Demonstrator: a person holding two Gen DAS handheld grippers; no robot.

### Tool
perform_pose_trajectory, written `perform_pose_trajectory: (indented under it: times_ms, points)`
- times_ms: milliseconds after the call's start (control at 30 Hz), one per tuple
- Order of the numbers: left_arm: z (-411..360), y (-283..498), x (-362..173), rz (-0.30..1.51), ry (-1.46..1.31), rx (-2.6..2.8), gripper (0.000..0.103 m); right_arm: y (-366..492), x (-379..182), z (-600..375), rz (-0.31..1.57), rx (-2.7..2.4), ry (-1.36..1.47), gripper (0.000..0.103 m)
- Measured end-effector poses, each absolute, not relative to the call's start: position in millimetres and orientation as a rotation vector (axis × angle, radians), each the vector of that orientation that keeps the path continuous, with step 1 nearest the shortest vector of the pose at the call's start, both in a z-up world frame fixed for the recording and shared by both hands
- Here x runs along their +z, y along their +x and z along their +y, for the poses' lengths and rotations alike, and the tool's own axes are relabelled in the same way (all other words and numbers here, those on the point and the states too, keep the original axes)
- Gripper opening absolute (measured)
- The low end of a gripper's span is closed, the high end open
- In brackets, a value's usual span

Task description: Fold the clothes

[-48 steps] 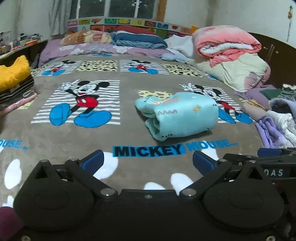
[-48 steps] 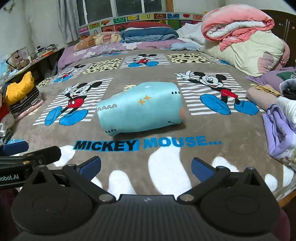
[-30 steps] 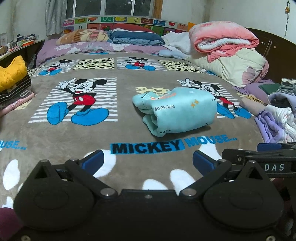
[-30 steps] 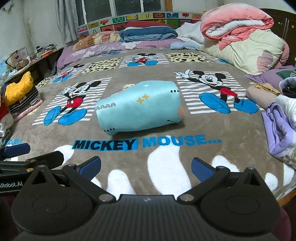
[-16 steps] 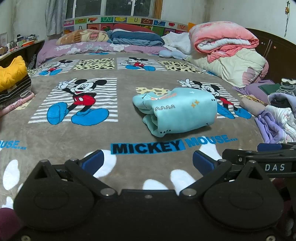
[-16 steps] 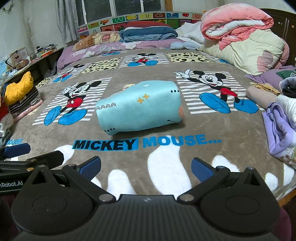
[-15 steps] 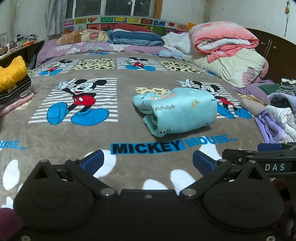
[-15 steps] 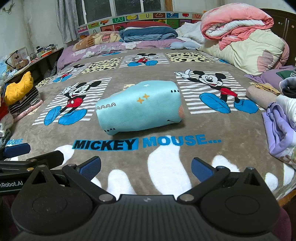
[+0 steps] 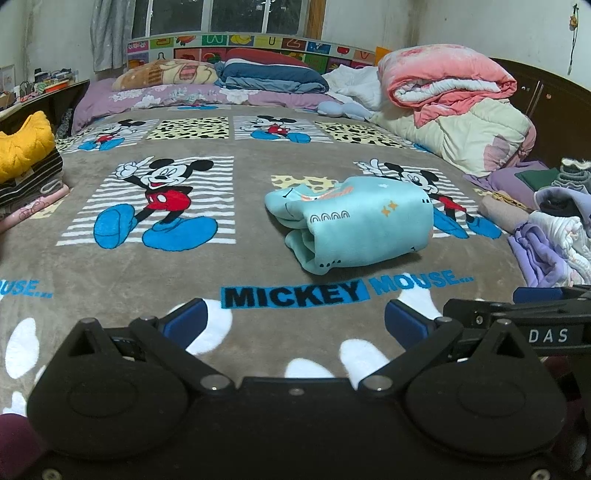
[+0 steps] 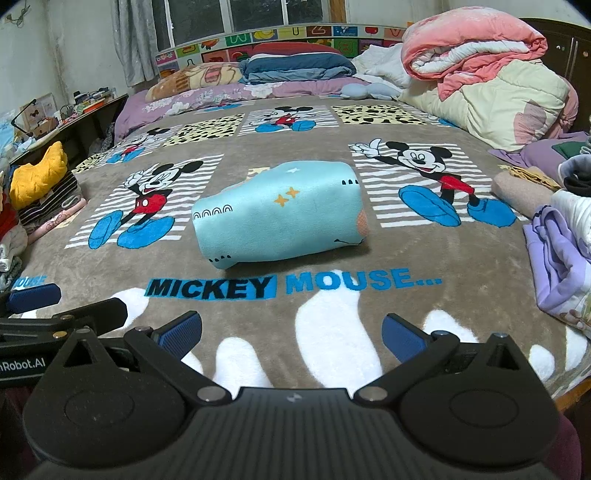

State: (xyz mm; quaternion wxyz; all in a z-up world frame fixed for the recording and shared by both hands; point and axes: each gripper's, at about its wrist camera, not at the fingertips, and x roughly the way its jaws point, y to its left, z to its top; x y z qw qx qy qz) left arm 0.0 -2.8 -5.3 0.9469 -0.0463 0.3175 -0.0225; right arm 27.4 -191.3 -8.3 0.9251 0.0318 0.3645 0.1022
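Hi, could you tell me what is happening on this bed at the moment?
A person is folding clothes with a hand-held tool in each hand. The light blue garment lies folded into a bundle on the Mickey Mouse blanket. The left tool and the right tool are open, empty and apart from it. Unfolded clothes wait at the right edge.

This is a bedroom in a home. Ahead of the jaws lies a wide bed covered with a brown Mickey Mouse blanket [image 9: 240, 266]. Far ahead, pillows [image 9: 166, 74] and folded quilts [image 9: 273, 75] lie against a colourful headboard [image 9: 258, 42], under a window [image 9: 236, 14] with a curtain [image 9: 110, 33]. To the right of the jaws, thick rolled duvets [image 10: 476, 48] are heaped before a dark wooden wardrobe [image 10: 569, 40]. To the left stands a cluttered shelf [image 10: 70, 110].
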Motion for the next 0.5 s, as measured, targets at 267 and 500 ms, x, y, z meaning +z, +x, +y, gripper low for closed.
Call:
perform_pose_trajectory:
  times_ms: [267,500]
  points:
    - [-2.8,0.7,-6.2,0.647,-0.097,-0.047,0.103,28.1,-8.8,-190.4,0.752,0.208,0.061,0.103]
    - [-4.0,3.3,-8.1,0.649,-0.103,-0.048,0.103,29.9,-10.4,-189.9,0.756,0.209,0.062,0.103]
